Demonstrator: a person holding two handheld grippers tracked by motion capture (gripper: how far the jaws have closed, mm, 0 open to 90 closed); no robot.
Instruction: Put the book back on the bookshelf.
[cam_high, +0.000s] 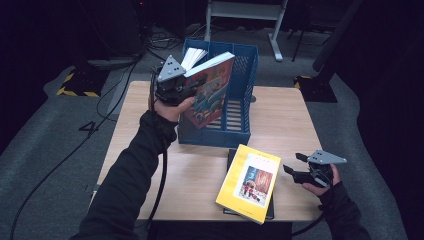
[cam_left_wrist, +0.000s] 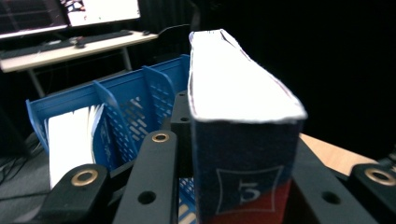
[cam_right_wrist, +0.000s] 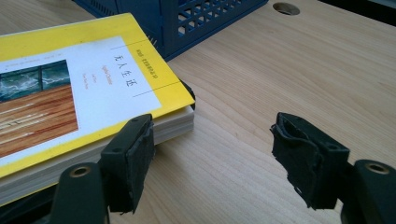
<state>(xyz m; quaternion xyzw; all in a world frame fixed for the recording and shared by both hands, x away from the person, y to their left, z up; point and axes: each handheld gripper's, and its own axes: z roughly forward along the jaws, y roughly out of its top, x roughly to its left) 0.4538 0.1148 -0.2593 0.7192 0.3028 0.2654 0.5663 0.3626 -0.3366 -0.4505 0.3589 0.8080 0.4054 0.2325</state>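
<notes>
Wooden table (cam_high: 280, 125): left claw (cam_high: 192, 82) grips book (cam_high: 210, 90), seemingly over rack (cam_high: 240, 100).

Numeral "5" on blue-red book spine (cam_left_wrist: 245, 186); Chinese characters on yellow book cover (cam_right_wrist: 88, 79), too small to read surely.

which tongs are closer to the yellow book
Right. The right tongs sit open just beside the yellow book, at its right edge. The left tongs are up at the blue rack, gripping another book.

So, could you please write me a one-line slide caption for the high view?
Left gripper lowers a colourful book into the blue rack; right gripper waits open beside a yellow book.
</notes>
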